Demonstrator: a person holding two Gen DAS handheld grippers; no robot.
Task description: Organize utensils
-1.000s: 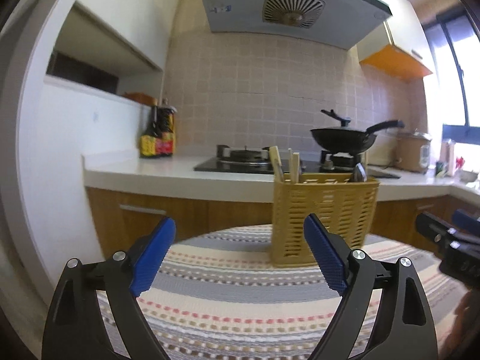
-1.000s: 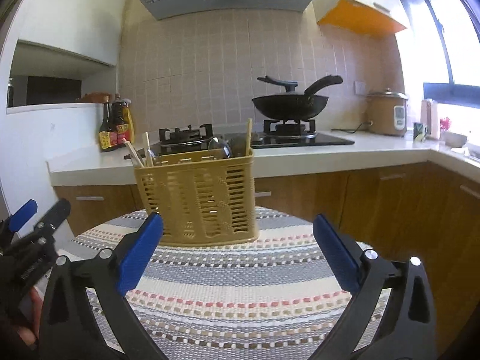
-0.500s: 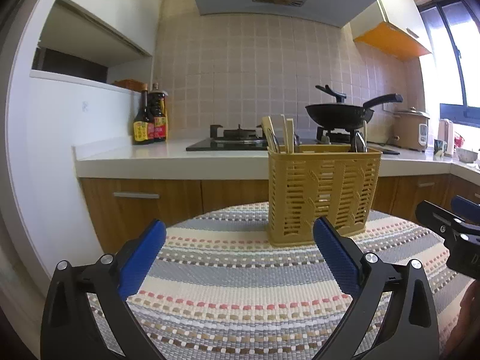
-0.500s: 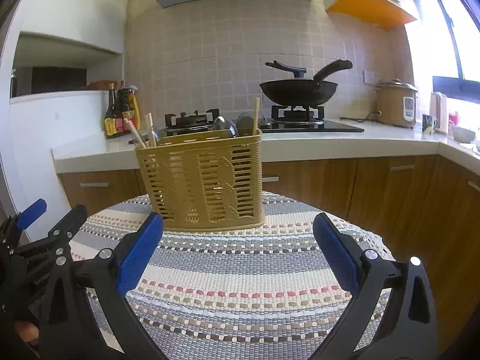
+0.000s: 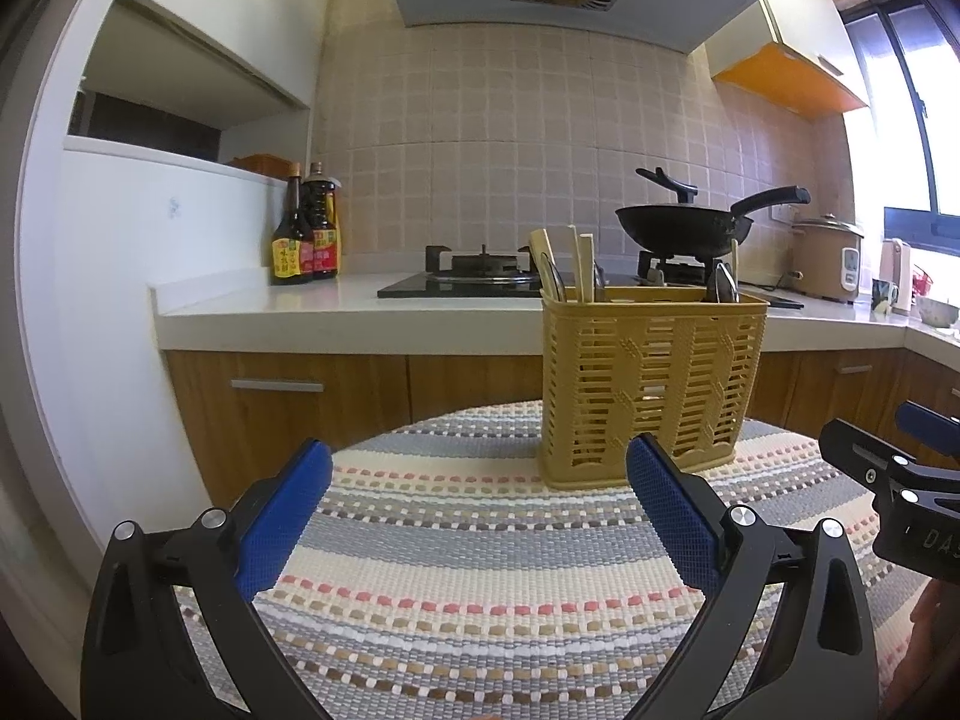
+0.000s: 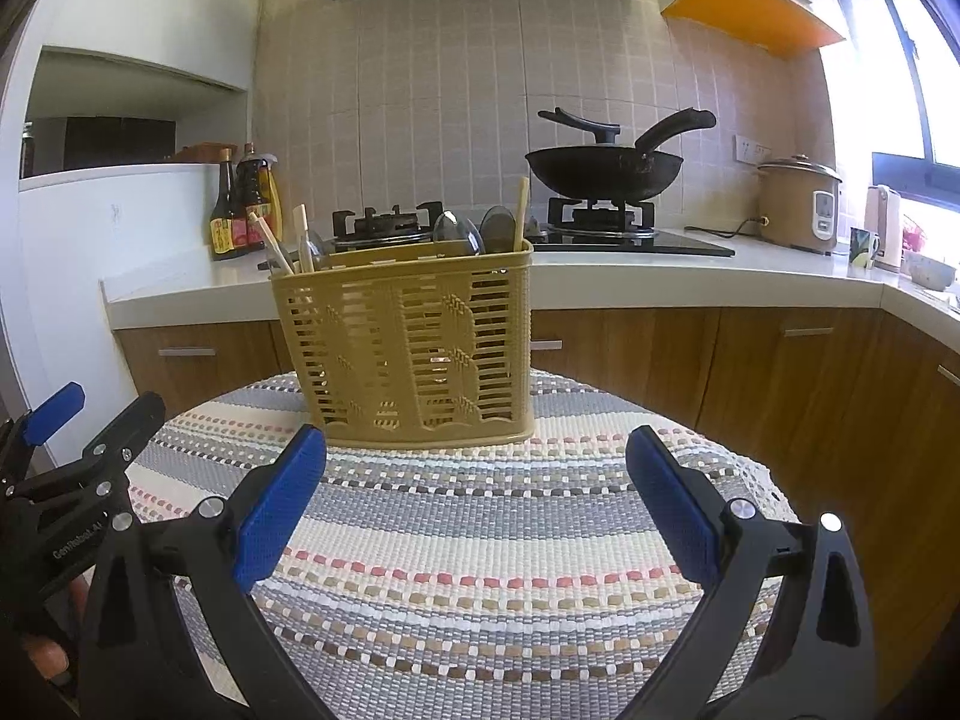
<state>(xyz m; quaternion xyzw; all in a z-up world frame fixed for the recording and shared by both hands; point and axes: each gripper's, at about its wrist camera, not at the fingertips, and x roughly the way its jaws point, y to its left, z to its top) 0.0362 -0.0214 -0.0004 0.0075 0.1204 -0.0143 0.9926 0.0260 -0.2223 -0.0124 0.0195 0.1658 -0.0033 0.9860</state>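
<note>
1. The left gripper (image 5: 480, 498) hangs over the striped woven mat (image 5: 480, 588) with its jaws spread wide and nothing between the blue pads.
2. The right gripper (image 6: 477, 492) is likewise spread wide and empty; each tool shows at the edge of the other's view.
3. The yellow slotted caddy (image 6: 408, 348) stands upright on the mat's far side, ahead of both grippers. From the left gripper it lies ahead and to the right; from the right gripper, ahead and slightly left.
4. The utensils stand in it roughly upright, long axes near vertical: chopsticks (image 6: 273, 243) toward its left end, spoons (image 6: 459, 234) toward the right. Compartment walls are hard to make out, so I cannot tell how they are sorted.
5. No loose utensil shows on the mat, so the task looks done or not yet begun.
6. The right gripper seems the more squarely lined up with the caddy; any pick would need a reach forward and over the rim.
</note>
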